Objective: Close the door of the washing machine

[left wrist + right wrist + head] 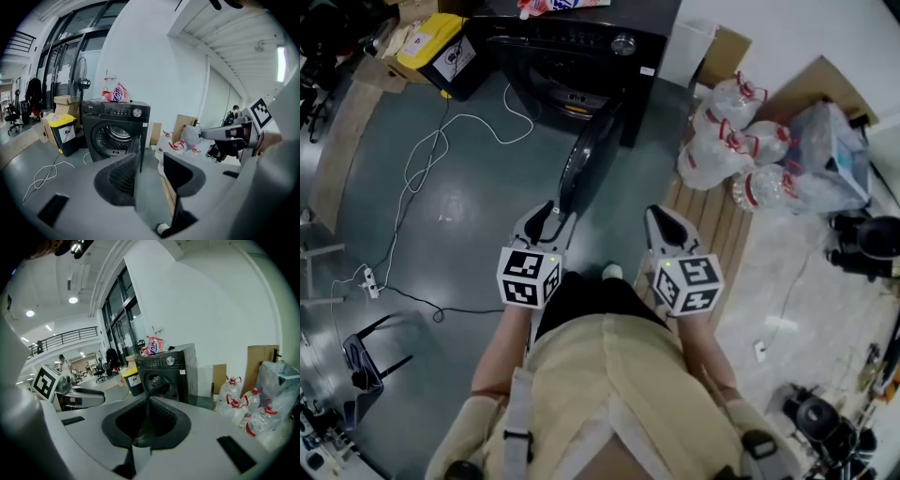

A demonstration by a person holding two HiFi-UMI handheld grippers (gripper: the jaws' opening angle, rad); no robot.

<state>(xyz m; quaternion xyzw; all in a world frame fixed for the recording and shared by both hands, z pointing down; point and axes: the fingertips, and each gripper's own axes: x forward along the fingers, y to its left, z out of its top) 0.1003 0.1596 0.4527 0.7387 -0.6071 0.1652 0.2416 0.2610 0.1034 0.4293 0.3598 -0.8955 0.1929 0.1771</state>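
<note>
Washing machine door: open, swung out from the front of the black washing machine toward the person, dark and seen almost edge-on from above. Drum opening is exposed behind it. Machine stands at the far end of the grey floor, against a white wall.

Left gripper: low, in front of the person, pointing at the door's near edge. Tips sit just beside that edge in the head view; contact cannot be told. In the left gripper view its fingers stand wide apart with nothing pressed between the pads. The door's edge lines up in the gap, a little beyond the tips.

Right gripper: level with the left one, to the right of the door and apart from it. Its fingers are closed together, holding nothing. The door shows beyond them in the right gripper view.

Surroundings:
- Yellow bin left of the machine.
- White cable looped across the floor on the left.
- Clear water bottles with red caps heaped right of the machine, by a wooden pallet.
- Red-and-white packets on top of the machine.
</note>
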